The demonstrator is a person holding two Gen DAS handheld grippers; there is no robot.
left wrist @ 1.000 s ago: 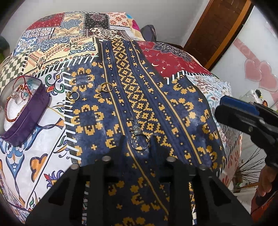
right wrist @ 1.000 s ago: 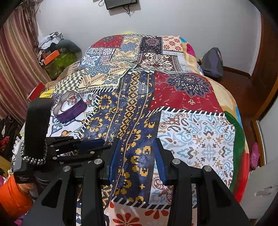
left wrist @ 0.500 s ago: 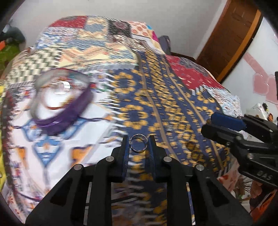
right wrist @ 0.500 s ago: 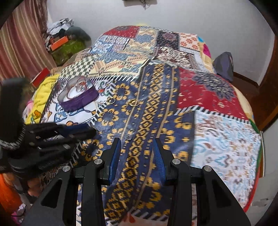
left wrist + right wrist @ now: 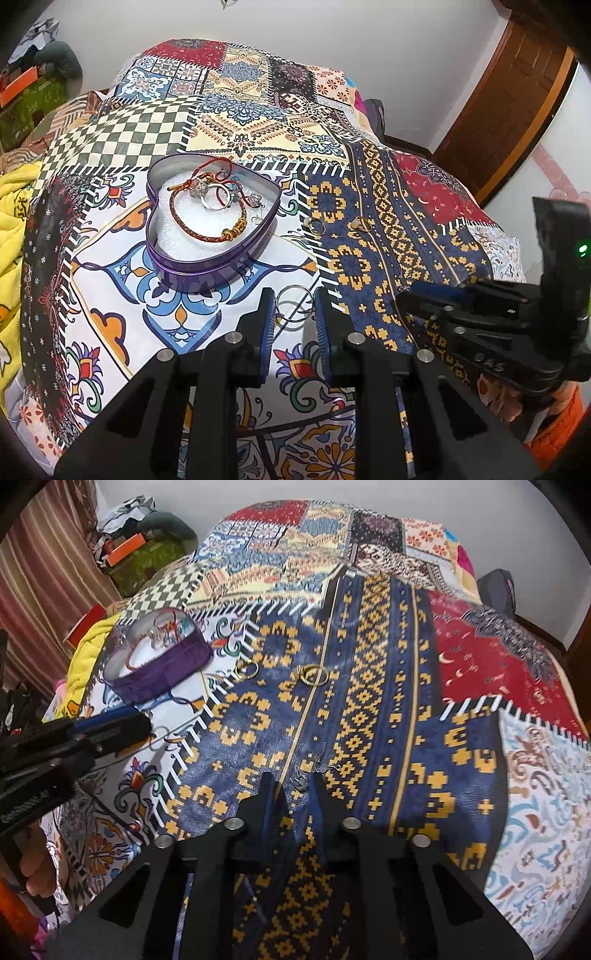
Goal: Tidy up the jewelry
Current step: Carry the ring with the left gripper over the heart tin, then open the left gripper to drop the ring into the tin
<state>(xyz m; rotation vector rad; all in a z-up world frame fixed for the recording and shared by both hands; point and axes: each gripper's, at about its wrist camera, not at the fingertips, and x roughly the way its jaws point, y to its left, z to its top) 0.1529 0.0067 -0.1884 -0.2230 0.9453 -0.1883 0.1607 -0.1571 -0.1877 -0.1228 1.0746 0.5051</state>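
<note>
The left gripper [image 5: 294,309] is clamped on a silver ring [image 5: 294,303], which sits upright between its two fingers, just short of the purple heart-shaped tin [image 5: 207,258]. From the left wrist view the tin's inside is plain to see: white padding, a red braided bracelet [image 5: 207,218] with gold beads curled on it, a couple of silver rings [image 5: 218,197] and some small stone pieces piled toward the far lobe. None of that detail comes through in the right wrist view, where the tin [image 5: 159,664] is blurred and shows mostly its purple wall.

The right wrist view gives the better look at what lies loose on the patchwork bedspread [image 5: 369,664]: a pair of gold rings [image 5: 246,669] just beside the tin at the white-fringed seam, and another gold ring [image 5: 313,674] a little farther along on the blue and yellow panel. The left view shows these only as small shapes beyond the tin [image 5: 316,225] and [image 5: 361,223].

The right gripper [image 5: 291,786] hangs low over the blue panel with its fingers a narrow gap apart, and a small dark, thin piece of jewelry [image 5: 301,781] lies on the cloth between the tips; whether the fingers touch it, I cannot tell. In the left view the right gripper [image 5: 410,295] appears side-on at the right edge, with an orange sleeve [image 5: 554,424] below it.
</note>
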